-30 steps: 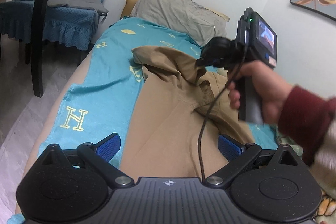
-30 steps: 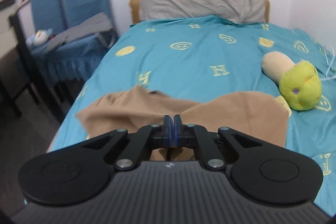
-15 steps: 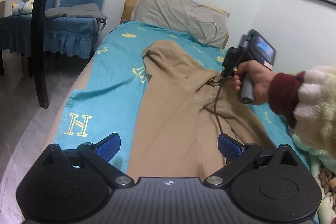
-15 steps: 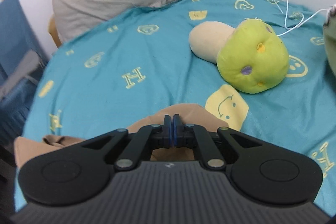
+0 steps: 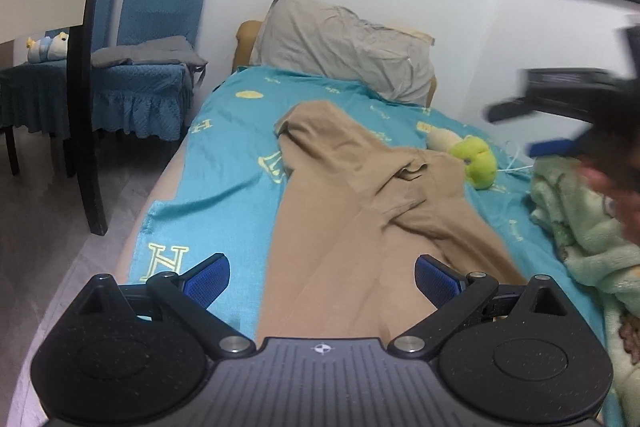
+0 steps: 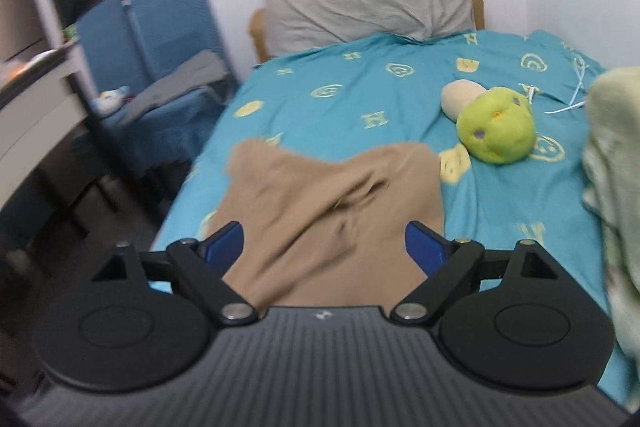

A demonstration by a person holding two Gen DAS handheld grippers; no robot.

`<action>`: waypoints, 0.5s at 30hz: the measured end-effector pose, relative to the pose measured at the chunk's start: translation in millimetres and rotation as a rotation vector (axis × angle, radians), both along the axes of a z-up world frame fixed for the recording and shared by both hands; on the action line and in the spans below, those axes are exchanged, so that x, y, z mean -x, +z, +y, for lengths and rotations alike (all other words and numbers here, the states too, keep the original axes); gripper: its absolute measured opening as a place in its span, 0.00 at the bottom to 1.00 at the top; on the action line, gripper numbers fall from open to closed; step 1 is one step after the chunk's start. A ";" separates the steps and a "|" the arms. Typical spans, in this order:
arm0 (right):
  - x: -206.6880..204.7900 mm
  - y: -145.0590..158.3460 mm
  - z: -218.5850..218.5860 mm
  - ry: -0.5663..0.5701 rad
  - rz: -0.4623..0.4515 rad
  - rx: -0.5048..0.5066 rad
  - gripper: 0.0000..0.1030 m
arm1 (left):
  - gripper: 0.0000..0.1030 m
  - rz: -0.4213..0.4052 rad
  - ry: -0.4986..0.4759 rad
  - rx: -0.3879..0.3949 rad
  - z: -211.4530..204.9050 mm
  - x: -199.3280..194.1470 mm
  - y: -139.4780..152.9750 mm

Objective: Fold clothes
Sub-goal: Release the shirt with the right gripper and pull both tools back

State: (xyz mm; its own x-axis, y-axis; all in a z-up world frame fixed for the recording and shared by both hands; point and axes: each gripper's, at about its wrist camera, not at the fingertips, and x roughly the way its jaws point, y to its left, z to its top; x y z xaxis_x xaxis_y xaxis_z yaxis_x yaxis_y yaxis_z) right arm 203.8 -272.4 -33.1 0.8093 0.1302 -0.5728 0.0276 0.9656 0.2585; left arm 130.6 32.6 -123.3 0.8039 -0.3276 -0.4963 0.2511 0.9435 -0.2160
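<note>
The only lettering I can read is printed on the blue bedsheet (image 5: pixel 224 179). In my left view a large yellow "H" (image 5: pixel 163 260) sits at lower left of the frame, just past my claw's left pad, and another "H" (image 5: pixel 203 125) lies further up the sheet, left of centre. In my right view an "H" (image 6: pixel 374 119) shows at centre and one more (image 6: pixel 471 38) near the pillow, upper right. The other yellow prints are smiley faces.
</note>
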 end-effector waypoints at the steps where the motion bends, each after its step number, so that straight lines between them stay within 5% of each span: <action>1: 23.2 3.6 2.0 0.003 -0.010 -0.014 0.87 | 0.97 0.000 0.000 -0.002 -0.5 3.0 1.1; 8: 162.4 2.7 0.0 -0.039 -0.077 -0.113 0.87 | 0.97 0.062 -0.015 -0.003 -2.2 23.1 3.4; 15: 180.1 -14.0 -32.5 -0.190 0.005 -0.203 0.87 | 0.95 0.239 0.088 0.039 20.8 24.7 -0.5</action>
State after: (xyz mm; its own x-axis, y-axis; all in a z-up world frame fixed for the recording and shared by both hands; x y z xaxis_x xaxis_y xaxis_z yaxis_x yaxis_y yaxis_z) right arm 23.6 -304.8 -47.1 0.8274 0.0890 -0.5546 0.2047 0.8717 0.4453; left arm 105.9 53.5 -123.8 0.6917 -0.2844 -0.6638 0.1058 0.9492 -0.2964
